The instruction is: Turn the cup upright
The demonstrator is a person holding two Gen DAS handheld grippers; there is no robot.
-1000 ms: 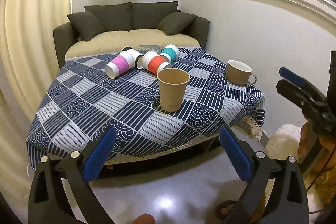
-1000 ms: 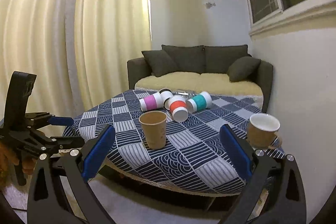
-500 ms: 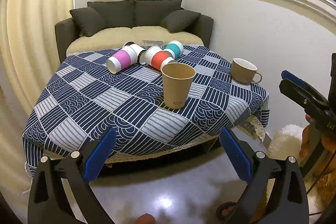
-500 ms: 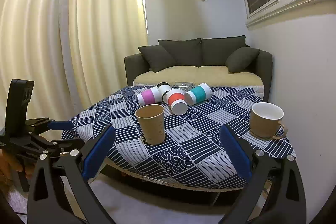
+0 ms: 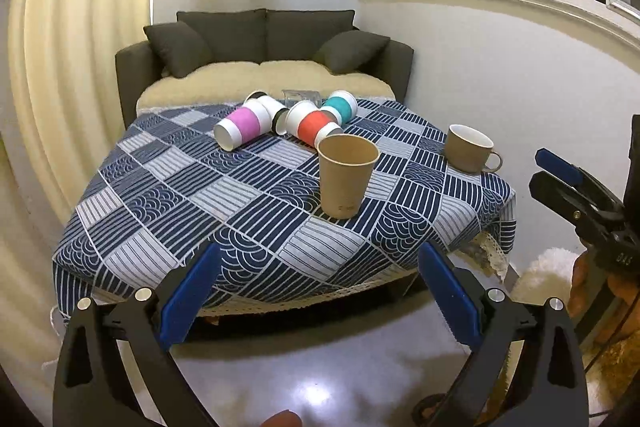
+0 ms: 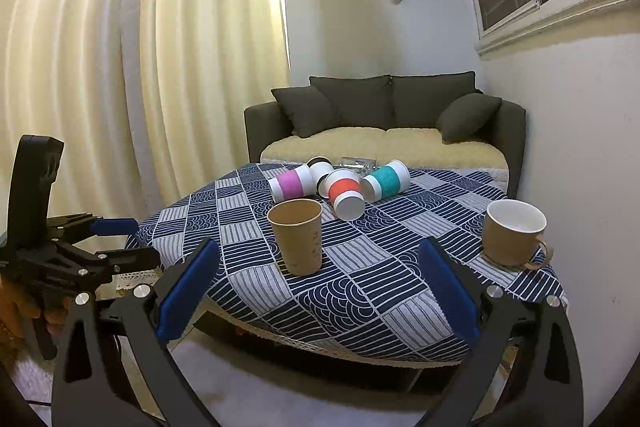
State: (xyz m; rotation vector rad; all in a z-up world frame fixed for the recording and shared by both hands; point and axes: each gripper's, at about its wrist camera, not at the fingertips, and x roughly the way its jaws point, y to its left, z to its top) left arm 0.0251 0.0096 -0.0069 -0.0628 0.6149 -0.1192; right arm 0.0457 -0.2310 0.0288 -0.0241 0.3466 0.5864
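From the left wrist view, the left claw [image 5: 316, 281] hangs wide apart and holds nothing, short of the near edge of the table [image 5: 132, 227]. The brown paper cup [image 5: 347, 175] already stands mouth up. Behind it, toward the sofa [image 5: 264, 67], three cups lie on their sides: the pink-banded cup [image 5: 243, 123], the red-banded cup [image 5: 313, 125] and the teal-banded cup [image 5: 340, 107]. A mug [image 5: 468, 148] stands upright to the right of the paper cup.

From the right wrist view, the right claw [image 6: 318, 279] is likewise spread wide and empty, off the table edge. The red-banded cup [image 6: 345, 194] lies just behind the paper cup [image 6: 298, 235], its closed base facing us, touching or nearly touching its neighbours.

I'd go for that one: reach past the paper cup without clipping it, pinch across the coloured band, lift clear of the cluster, then rotate the mouth upward before setting down on open cloth.
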